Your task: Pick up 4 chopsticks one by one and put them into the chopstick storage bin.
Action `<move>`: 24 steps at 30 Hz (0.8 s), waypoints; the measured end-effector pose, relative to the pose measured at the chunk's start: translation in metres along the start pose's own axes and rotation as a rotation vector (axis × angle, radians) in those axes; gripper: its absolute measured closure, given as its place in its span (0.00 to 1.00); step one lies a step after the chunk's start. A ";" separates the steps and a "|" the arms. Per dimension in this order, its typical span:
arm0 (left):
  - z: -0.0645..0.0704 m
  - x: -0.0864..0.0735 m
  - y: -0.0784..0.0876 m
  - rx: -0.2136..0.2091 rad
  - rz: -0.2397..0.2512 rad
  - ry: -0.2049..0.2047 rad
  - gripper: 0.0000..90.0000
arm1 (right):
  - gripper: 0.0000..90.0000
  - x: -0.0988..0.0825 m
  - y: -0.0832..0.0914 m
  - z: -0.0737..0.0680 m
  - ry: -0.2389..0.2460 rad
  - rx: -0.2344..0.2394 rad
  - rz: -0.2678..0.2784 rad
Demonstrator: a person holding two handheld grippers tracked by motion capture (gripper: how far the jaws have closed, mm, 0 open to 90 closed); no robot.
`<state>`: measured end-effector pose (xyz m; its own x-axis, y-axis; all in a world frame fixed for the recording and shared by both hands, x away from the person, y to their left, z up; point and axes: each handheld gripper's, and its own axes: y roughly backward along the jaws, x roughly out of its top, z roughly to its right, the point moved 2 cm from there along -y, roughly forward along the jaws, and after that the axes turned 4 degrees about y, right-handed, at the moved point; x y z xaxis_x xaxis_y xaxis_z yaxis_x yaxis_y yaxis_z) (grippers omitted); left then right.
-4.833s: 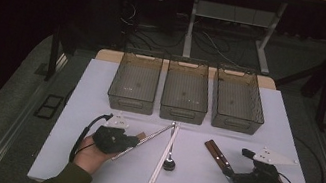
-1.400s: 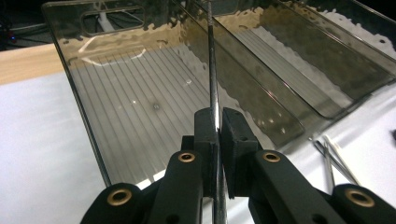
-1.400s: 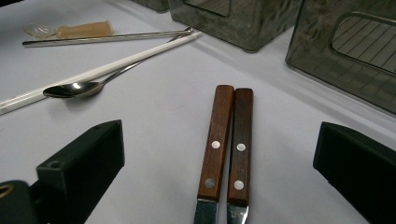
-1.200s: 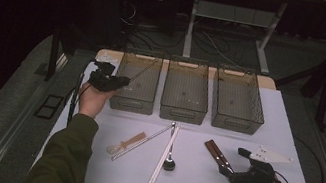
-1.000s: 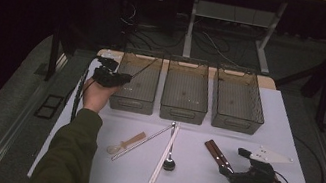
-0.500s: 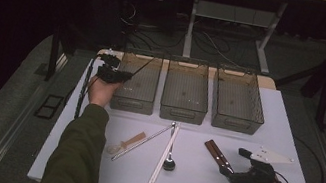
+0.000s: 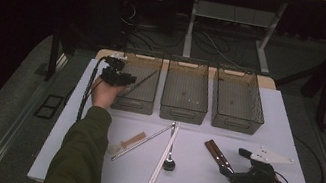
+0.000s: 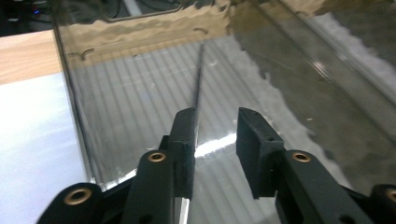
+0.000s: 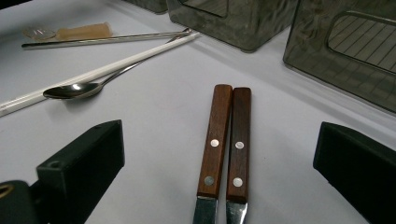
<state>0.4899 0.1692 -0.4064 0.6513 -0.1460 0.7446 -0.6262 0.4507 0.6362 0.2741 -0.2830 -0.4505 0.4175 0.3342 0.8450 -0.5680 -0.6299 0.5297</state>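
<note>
My left gripper [image 8: 212,135] hangs over the near left corner of the leftmost smoked clear plastic bin [image 7: 137,87], its two black jaws parted with a plain gap between them; a thin dark metal rod [image 8: 198,79] runs from beside the left jaw away across the ribbed bin floor, and I cannot tell whether it touches that jaw. In the high view the same rod [image 7: 140,81] lies slanted inside that bin, and the left gripper [image 7: 115,75] sits at the bin's left rim on an outstretched green-sleeved arm. My right gripper [image 9: 219,177] rests low on the white tabletop [image 7: 292,124] with its jaws spread wide, and between them lie two wood-handled knives with brass rivets [image 9: 226,140], side by side and touching, blades towards me. In the high view the right gripper [image 7: 250,173] sits at the near right of the table, just beside those knives [image 7: 218,154]. Further out to the left lie a steel spoon [image 9: 74,88], a pair of white chopsticks [image 9: 102,70], a long steel rod [image 9: 107,39] and a clear spoon with a tan handle [image 9: 70,31]. Two more smoked bins, the middle bin [image 7: 186,91] and the right-hand bin [image 7: 238,100], stand in a row beyond.
</note>
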 end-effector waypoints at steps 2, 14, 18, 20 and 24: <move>0.002 -0.001 0.003 -0.018 0.004 -0.009 0.68 | 0.02 0.000 0.000 0.000 0.001 0.001 -0.001; 0.019 -0.009 0.032 -0.099 0.050 -0.092 0.52 | 0.02 -0.001 0.000 0.000 -0.002 -0.004 -0.007; 0.028 -0.014 0.041 -0.121 0.049 -0.137 0.49 | 0.02 -0.001 0.000 0.000 -0.003 -0.007 -0.006; 0.034 -0.017 0.046 -0.136 0.055 -0.138 0.48 | 0.02 -0.001 0.000 0.000 -0.003 -0.007 -0.006; 0.044 -0.024 0.053 -0.162 0.069 -0.161 0.47 | 0.02 -0.001 0.000 0.000 -0.004 -0.009 -0.005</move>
<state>0.4218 0.1578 -0.3813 0.5241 -0.2427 0.8164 -0.5818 0.5980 0.5513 0.2739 -0.2834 -0.4512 0.4230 0.3348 0.8420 -0.5718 -0.6222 0.5346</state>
